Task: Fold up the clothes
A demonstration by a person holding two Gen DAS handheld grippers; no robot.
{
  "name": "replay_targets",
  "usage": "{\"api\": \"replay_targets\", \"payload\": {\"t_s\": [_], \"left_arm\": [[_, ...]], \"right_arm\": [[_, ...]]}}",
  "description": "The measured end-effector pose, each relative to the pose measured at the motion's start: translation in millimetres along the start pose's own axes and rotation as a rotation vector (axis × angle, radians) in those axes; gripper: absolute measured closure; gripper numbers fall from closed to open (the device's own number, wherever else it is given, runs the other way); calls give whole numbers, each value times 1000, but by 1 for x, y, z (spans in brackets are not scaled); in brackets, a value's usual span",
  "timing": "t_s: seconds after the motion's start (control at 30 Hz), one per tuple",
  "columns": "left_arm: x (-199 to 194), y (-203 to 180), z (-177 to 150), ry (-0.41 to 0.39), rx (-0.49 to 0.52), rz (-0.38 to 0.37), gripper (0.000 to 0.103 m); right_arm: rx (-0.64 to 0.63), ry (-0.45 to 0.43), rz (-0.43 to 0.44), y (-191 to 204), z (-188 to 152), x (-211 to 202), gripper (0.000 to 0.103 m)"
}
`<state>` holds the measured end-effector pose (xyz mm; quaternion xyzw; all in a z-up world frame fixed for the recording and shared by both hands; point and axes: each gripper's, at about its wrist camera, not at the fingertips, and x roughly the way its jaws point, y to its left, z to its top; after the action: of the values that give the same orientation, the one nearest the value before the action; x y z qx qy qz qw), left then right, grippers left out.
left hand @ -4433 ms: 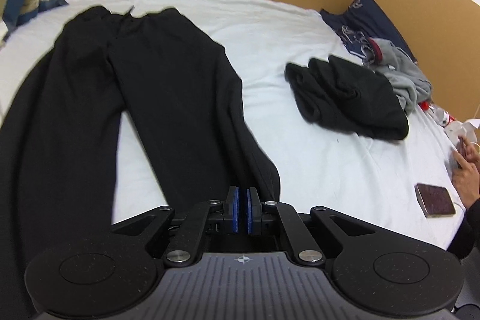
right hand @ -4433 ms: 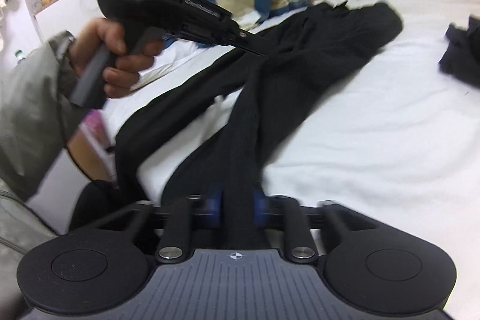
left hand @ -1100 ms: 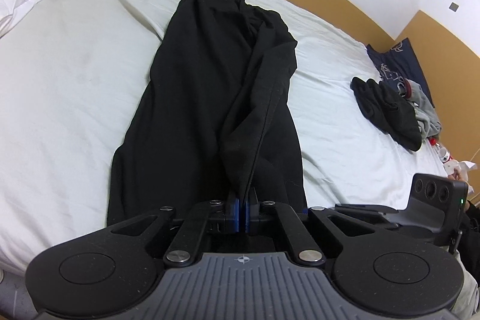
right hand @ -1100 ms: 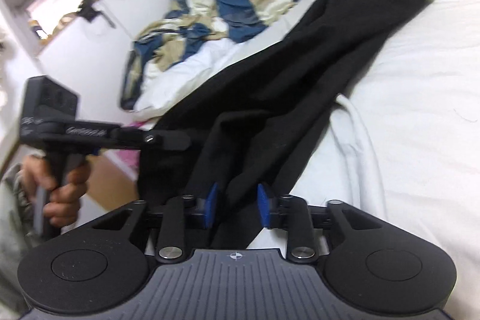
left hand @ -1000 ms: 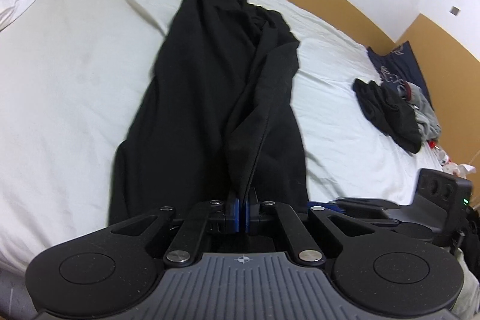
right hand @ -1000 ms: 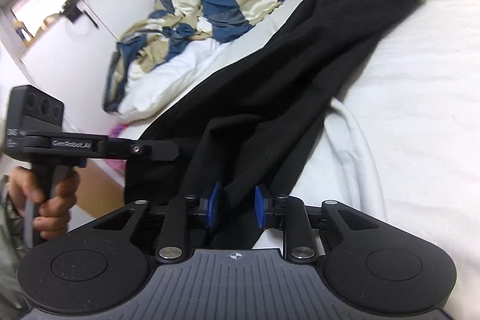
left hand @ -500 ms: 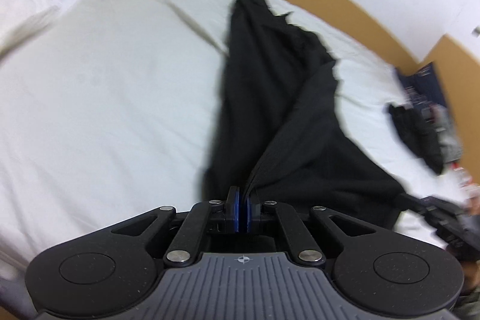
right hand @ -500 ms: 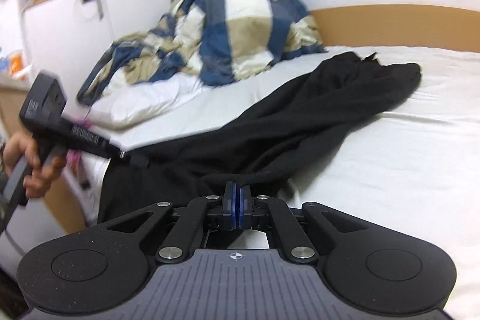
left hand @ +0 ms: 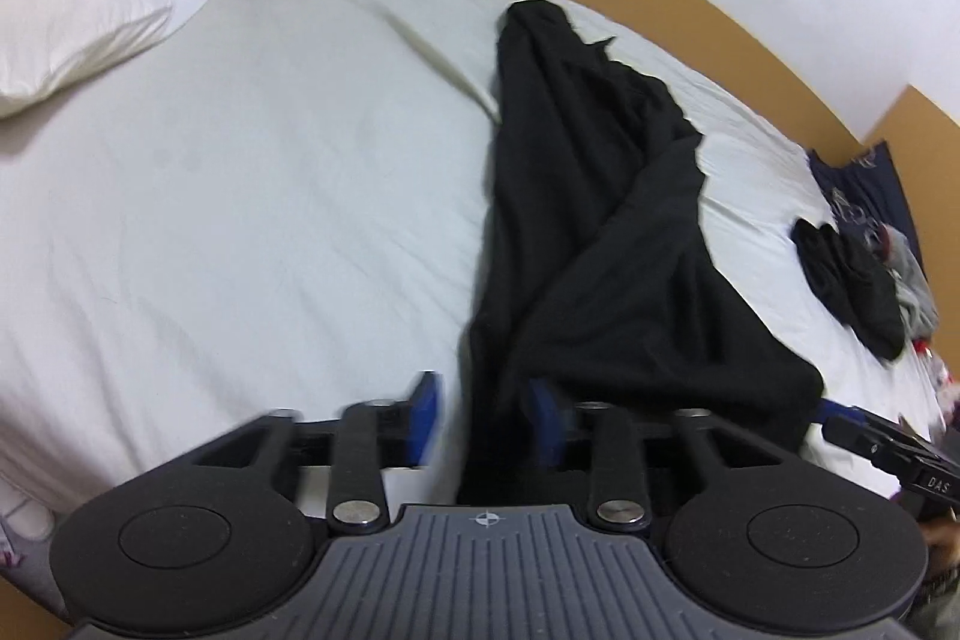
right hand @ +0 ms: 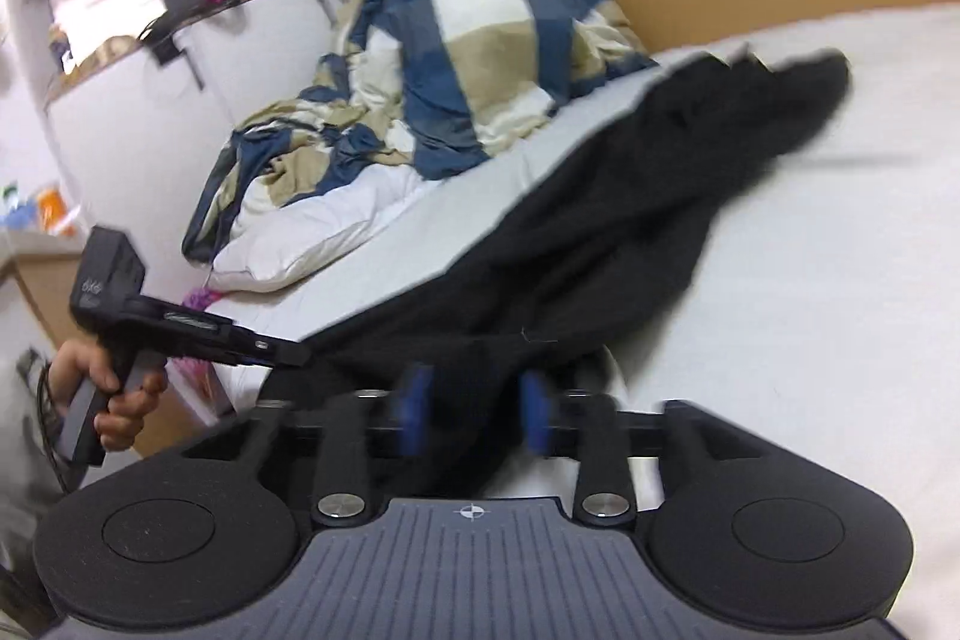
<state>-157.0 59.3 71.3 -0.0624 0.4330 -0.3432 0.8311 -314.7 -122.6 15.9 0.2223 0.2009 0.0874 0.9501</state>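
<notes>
A white bed sheet (left hand: 228, 196) fills most of my left wrist view, bounded at the far edge by a tan headboard (left hand: 690, 16). A blue, beige and white checked duvet (right hand: 474, 64) is heaped at the head of the bed beside a white pillow (left hand: 78, 16).

The black trousers (left hand: 588, 232) lie lengthwise down the sheet, one leg folded over the other, waistband toward the headboard and hems at the near edge where I work. Well apart from them, by the far right corner, sits a small pile of dark and grey clothes (left hand: 858, 280).

My left gripper (left hand: 483, 415) has just been opening: its blue pads stand apart, with a strip of trouser fabric hanging between them, lying against the right-hand pad and clear of the left-hand one, so the cloth is released. My right gripper (right hand: 474, 409) has likewise just been opening; its pads are spread, the hem fabric sits loose between them, and I see no pinch on it. In the right wrist view a hand (right hand: 102, 394) holds the left gripper's handle at the bed's edge.
</notes>
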Motion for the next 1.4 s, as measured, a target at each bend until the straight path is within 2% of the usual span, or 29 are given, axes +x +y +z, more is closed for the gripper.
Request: {"api": "replay_targets", "payload": {"t_s": [0.03,0.13,0.23,0.33,0.37,0.4,0.43,0.47,0.5,0.63,0.7,0.77,0.83,0.9,1.03,1.1,1.13,1.17,1.23,1.27,1.3,1.33,1.37,1.4], "left_arm": [[-6,-3,-3,-5,16,-9,35],[-2,-23,-16,24,96,-48,32],[20,-45,-27,45,152,-38,31],[40,-50,-35,15,141,17,34],[40,-50,-37,-5,137,34,39],[39,-50,-39,-22,133,48,58],[37,-48,-40,-20,132,52,78],[35,-46,-42,-18,132,57,83],[32,-44,-43,-15,129,58,95],[6,-25,-49,-38,88,30,99],[-5,-25,-49,-57,98,10,99],[-7,-27,-48,-58,124,25,98],[-3,-26,-46,-52,132,66,98],[0,-18,-44,-44,110,89,98],[1,-9,-44,-37,96,107,89],[0,-13,-42,-23,118,121,85],[-1,-15,-41,-17,130,128,78],[-4,-18,-40,-18,147,136,76],[-12,-25,-36,-37,164,116,70],[-17,-29,-34,-53,169,94,66],[-21,-34,-33,-74,183,74,59],[-19,-41,-32,-94,205,51,51],[-13,-48,-31,-101,228,19,48],[-6,-54,-30,-106,249,-11,42]], "right_arm": [[8,29,28,-2,-5,-4,52],[-26,93,122,1,-18,-7,51],[-98,104,114,22,-24,4,51],[-173,105,38,44,-31,20,52],[-192,95,42,47,-34,22,59],[-211,83,50,49,-37,22,80],[-233,74,53,53,-38,24,90],[-257,66,56,57,-39,25,97],[-267,42,64,58,-39,19,100],[-245,-50,133,63,-29,-16,101],[-175,-50,201,63,-13,-32,101],[-118,-43,234,58,0,-39,100],[-162,-30,166,57,7,-34,101],[-181,-12,34,53,9,-28,101],[-122,0,-22,37,6,-31,101],[-147,36,22,37,-1,-31,98],[-162,58,54,38,-5,-29,97],[-188,65,57,41,-8,-28,92],[-241,56,56,47,-11,-31,78],[-265,40,57,49,-11,-34,61],[-268,13,65,49,-7,-31,50],[-268,-15,75,48,-2,-27,49],[-268,-43,84,48,3,-23,45],[-259,-38,74,46,6,-12,43]]}}
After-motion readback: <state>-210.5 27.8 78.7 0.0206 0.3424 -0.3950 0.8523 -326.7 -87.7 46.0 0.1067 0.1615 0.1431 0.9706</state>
